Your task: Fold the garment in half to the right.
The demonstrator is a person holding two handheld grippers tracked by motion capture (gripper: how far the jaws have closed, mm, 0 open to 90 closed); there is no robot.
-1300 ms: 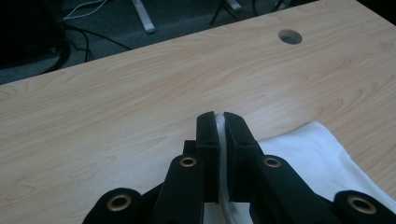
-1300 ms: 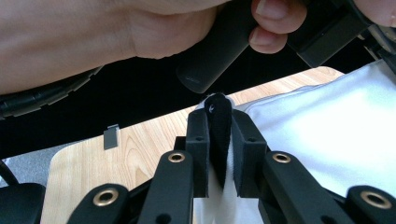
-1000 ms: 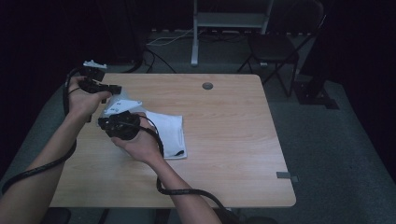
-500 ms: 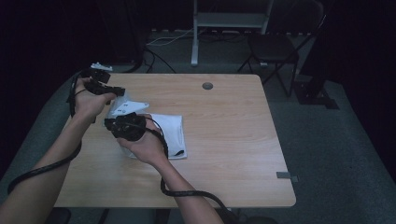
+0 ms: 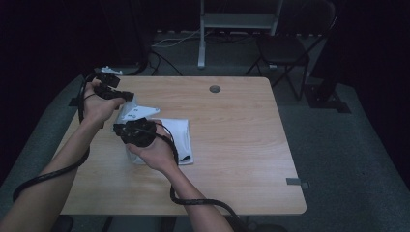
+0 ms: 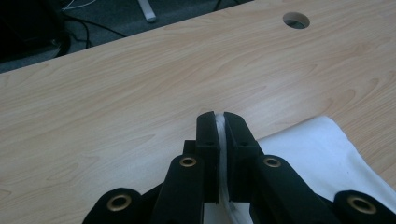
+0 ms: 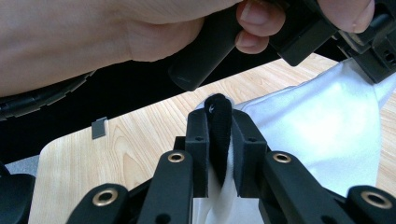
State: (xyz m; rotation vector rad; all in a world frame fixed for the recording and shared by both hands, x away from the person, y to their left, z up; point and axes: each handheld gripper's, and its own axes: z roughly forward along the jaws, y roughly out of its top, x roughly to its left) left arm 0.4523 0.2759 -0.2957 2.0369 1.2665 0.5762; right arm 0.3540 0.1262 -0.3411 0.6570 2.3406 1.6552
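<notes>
Two grippers, both clamped on the same one white cloth (image 5: 179, 137). The left gripper (image 6: 221, 126) has its jaws pinched tight on a thin edge of the fabric, you can see the white strip squeezed between them in the left gripper view, with the rest of the cloth spilling off to the right onto the table (image 6: 116, 93). The right gripper (image 7: 219, 121) is closed too, on a bunched fold of the cloth that has a dark strip along its edge poking up between the jaws.

From the high view, the left gripper (image 5: 112, 92) sits near the table's far left corner with a corner of the cloth lifted up, and the right gripper (image 5: 135, 131) is just beside it, a bit nearer the person. The rest of the cloth lies flat on the wood, left of centre.

One round cable hole (image 5: 214, 89) in the table toward the far edge. One chair (image 5: 290, 48) stands on the floor beyond the table.
</notes>
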